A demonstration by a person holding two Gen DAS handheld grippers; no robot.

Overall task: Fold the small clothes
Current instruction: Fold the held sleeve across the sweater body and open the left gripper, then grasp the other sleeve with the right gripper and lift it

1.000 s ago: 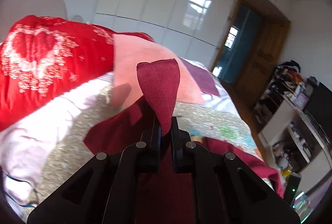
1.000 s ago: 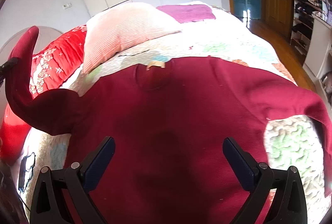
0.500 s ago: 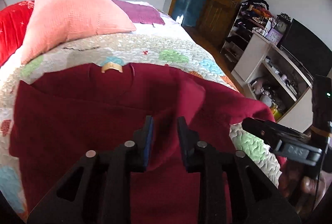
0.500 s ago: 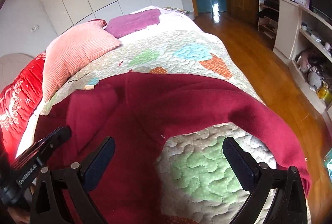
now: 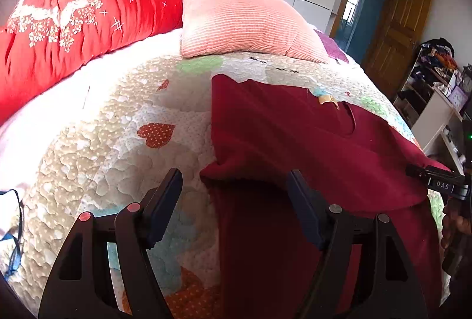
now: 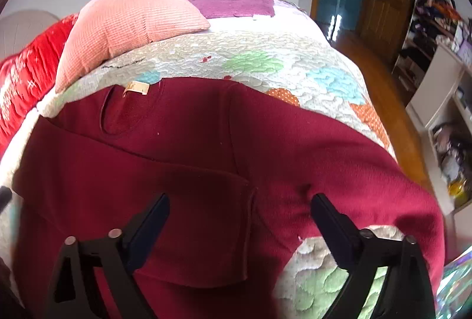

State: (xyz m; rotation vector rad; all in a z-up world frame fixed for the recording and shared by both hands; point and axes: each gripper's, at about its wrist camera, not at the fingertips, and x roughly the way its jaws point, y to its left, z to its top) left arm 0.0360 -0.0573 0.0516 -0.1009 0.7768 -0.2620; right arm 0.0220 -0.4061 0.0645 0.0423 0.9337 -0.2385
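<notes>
Quilted bed point(image 5: 124, 142) under maroon sweater point(image 6: 183, 159); left gripper point(image 5: 234, 186) and right gripper point(image 6: 239, 208) wide apart, empty; red duvet point(image 5: 73, 24) mostly left-view.

A pink pillow point(image 5: 236, 24) is lying on the bumpy quilt point(image 5: 118, 147) with hearts. A red blanket point(image 5: 73, 32) is sitting beside it. A purple cloth point(image 6: 233, 3) is lying behind.

matt fleecy sweater point(image 6: 206, 159) on bumpy quilted cotton bedspread point(image 5: 97, 147).
</notes>
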